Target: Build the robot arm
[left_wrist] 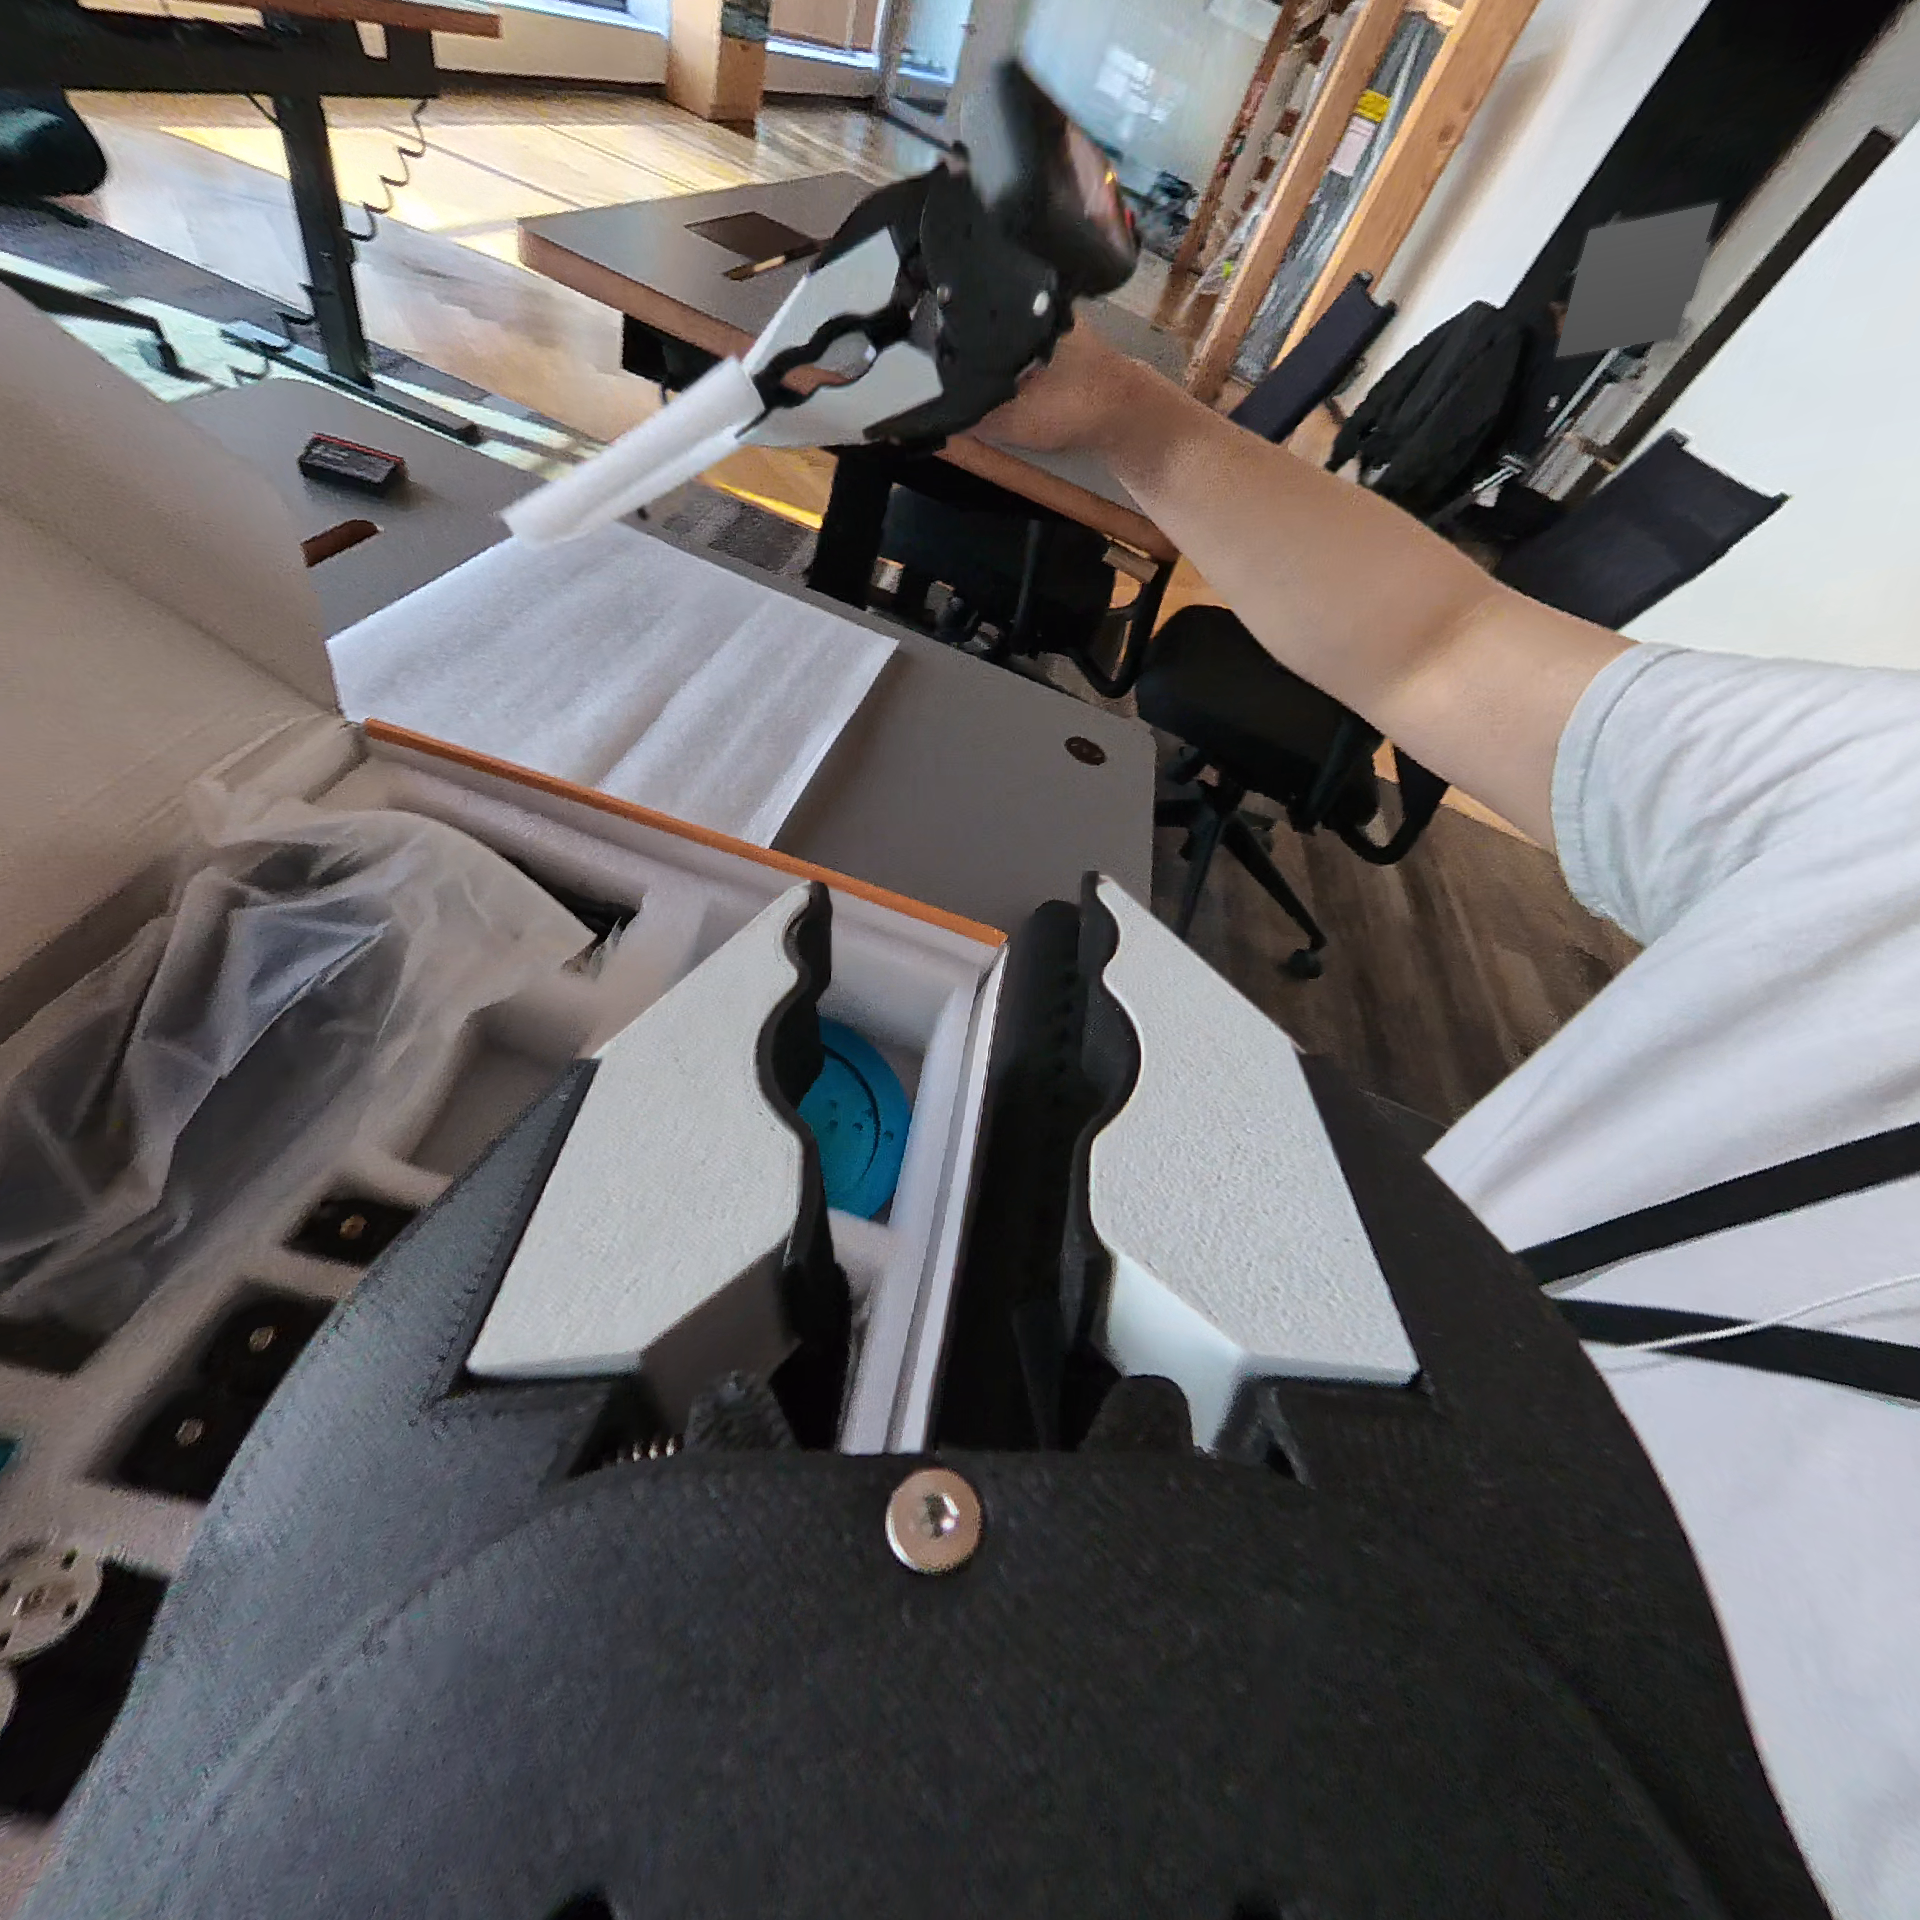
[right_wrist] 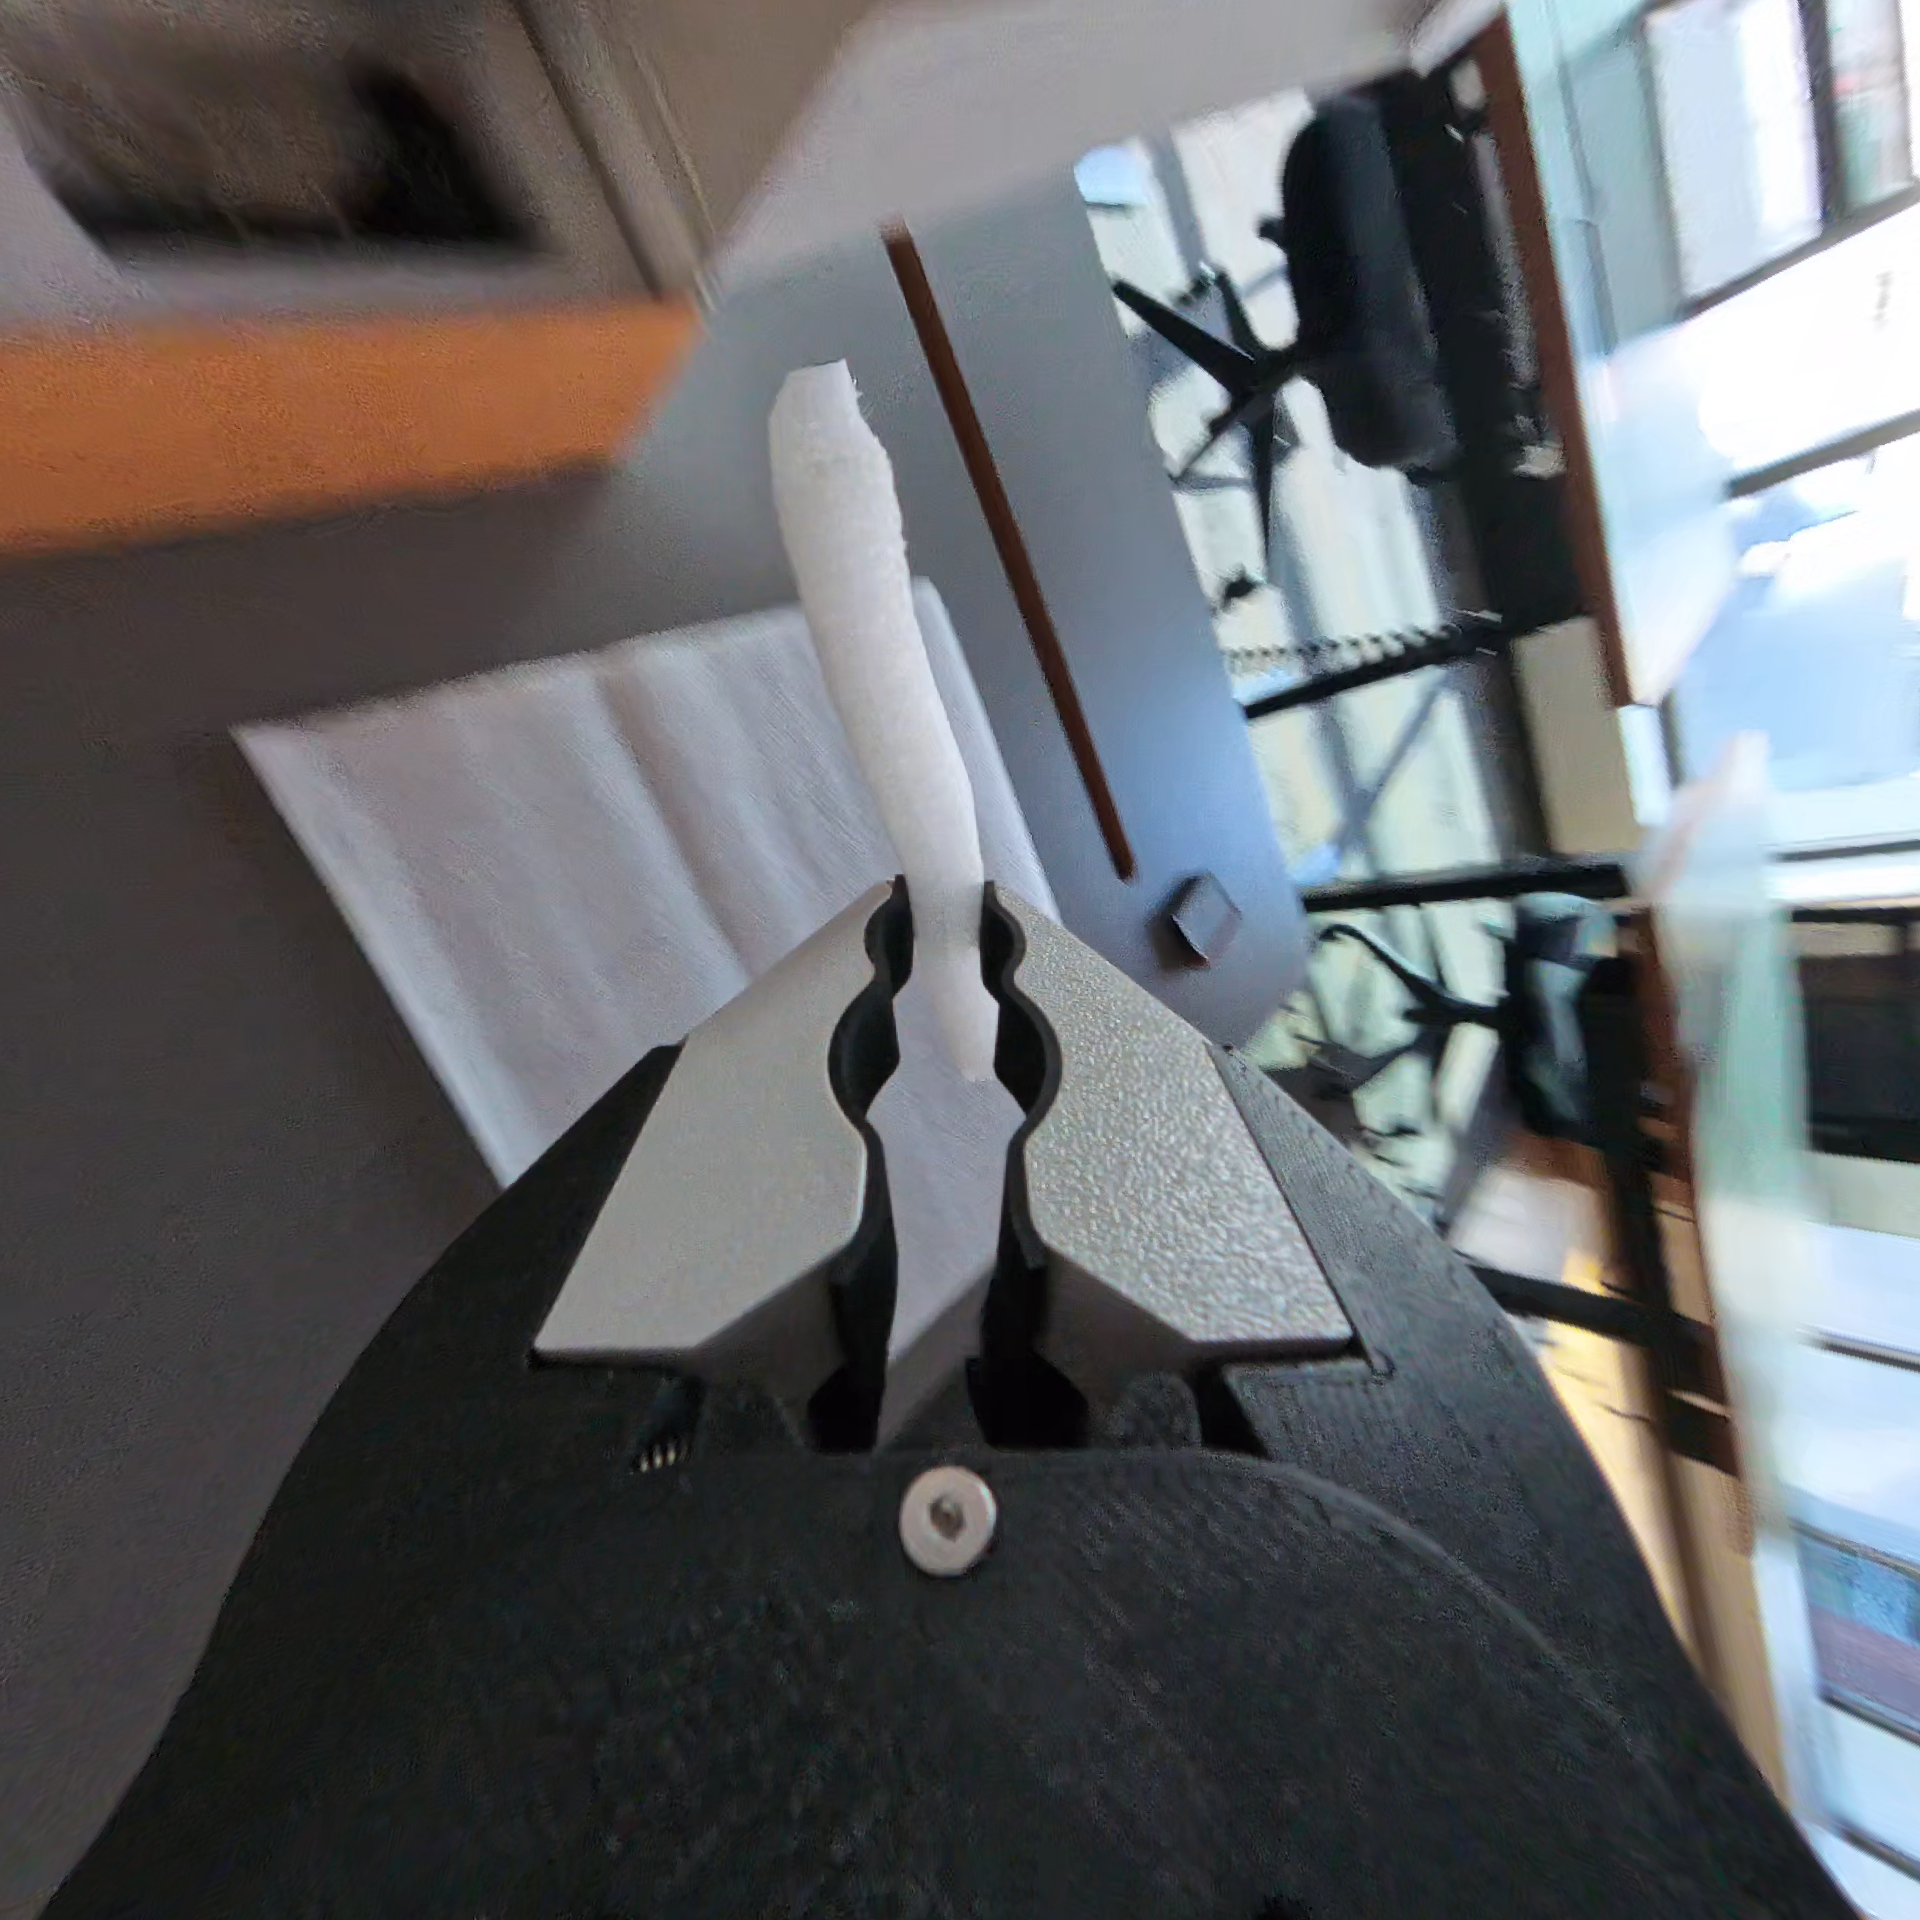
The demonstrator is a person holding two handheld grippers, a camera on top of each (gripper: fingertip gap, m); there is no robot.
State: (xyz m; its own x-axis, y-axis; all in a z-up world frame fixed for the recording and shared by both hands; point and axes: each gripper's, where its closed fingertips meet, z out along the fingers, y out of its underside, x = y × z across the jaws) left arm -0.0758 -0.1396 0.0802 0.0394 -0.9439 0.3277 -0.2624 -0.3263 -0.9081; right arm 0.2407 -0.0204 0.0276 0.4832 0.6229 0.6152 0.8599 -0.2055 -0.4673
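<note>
My left gripper (left_wrist: 956,899) straddles the near wall of an open cardboard box (left_wrist: 675,826) with an orange rim and white foam lining. One finger is inside over a blue disc (left_wrist: 857,1122) and one is outside, and the jaws look closed on the wall. My right gripper (right_wrist: 940,894) is shut on a thin white foam strip (right_wrist: 883,623) that sticks out forward. The left wrist view shows that gripper (left_wrist: 743,400) held high above the table, with the strip (left_wrist: 613,478) pointing down-left. A white foam sheet (left_wrist: 623,665) lies on the grey table beyond the box, also in the right wrist view (right_wrist: 520,831).
Inside the box lie a plastic-wrapped item (left_wrist: 260,987), dark foam pockets with small parts (left_wrist: 260,1340) and round metal pieces (left_wrist: 42,1600). The box flap (left_wrist: 125,623) stands at left. A small black object (left_wrist: 351,462) sits on the table. An office chair (left_wrist: 1247,707) stands past the table edge. My hands' fingertips stand some 35 cm from each other.
</note>
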